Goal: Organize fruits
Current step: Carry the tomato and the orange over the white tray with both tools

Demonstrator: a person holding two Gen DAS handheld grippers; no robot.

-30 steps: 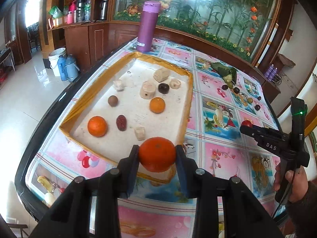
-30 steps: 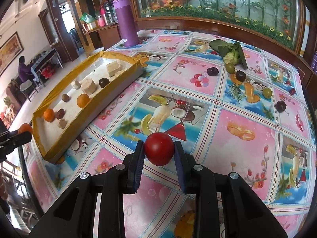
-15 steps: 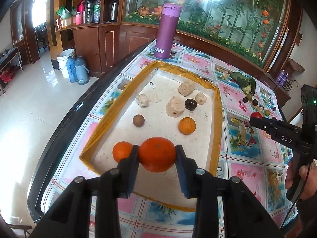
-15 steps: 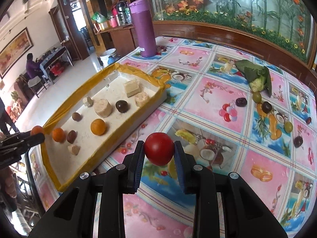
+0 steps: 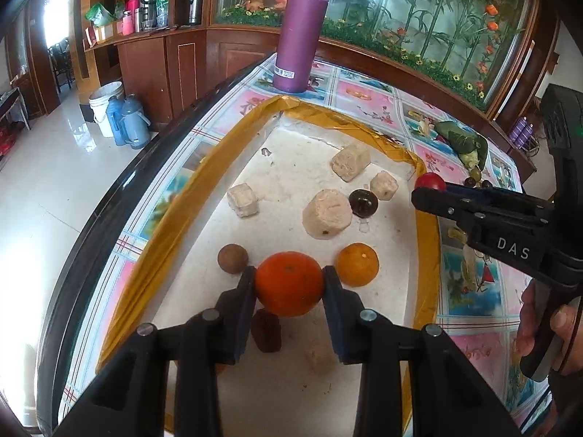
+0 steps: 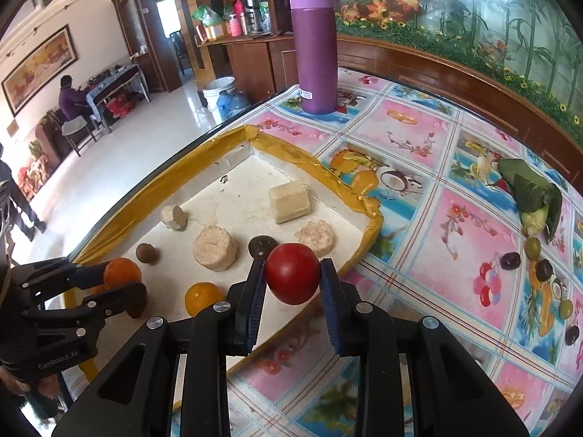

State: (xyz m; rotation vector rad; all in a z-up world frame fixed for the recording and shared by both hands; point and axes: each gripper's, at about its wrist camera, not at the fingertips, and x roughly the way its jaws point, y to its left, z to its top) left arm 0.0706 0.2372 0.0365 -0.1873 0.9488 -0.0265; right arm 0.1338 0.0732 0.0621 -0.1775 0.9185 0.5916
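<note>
My left gripper [image 5: 288, 284] is shut on an orange [image 5: 289, 283] and hangs over the near half of the yellow-rimmed tray [image 5: 204, 167]. The same gripper [image 6: 122, 284] shows at the left of the right wrist view. My right gripper [image 6: 292, 273] is shut on a red tomato [image 6: 292, 273] above the tray's right rim [image 6: 371, 218]; in the left wrist view it [image 5: 426, 187] reaches in from the right with the tomato [image 5: 430, 182] at its tip. In the tray lie a second orange [image 5: 357, 264], a brown round fruit [image 5: 233, 258], a dark plum [image 5: 363, 203], a red date [image 5: 266, 329] and several pale blocks.
A purple flask [image 6: 315, 47] stands beyond the tray's far corner. On the patterned tablecloth to the right lie a leaf-wrapped bundle [image 6: 530, 191] and several small dark and green fruits [image 6: 532, 247]. The table's black edge [image 5: 94, 225] runs along the left. A person sits far off [image 6: 71, 100].
Both grippers have travelled toward the tray with their fruit. The left one now hangs over the tray's inside; the right one has come from mid-table to the tray's right rim.
</note>
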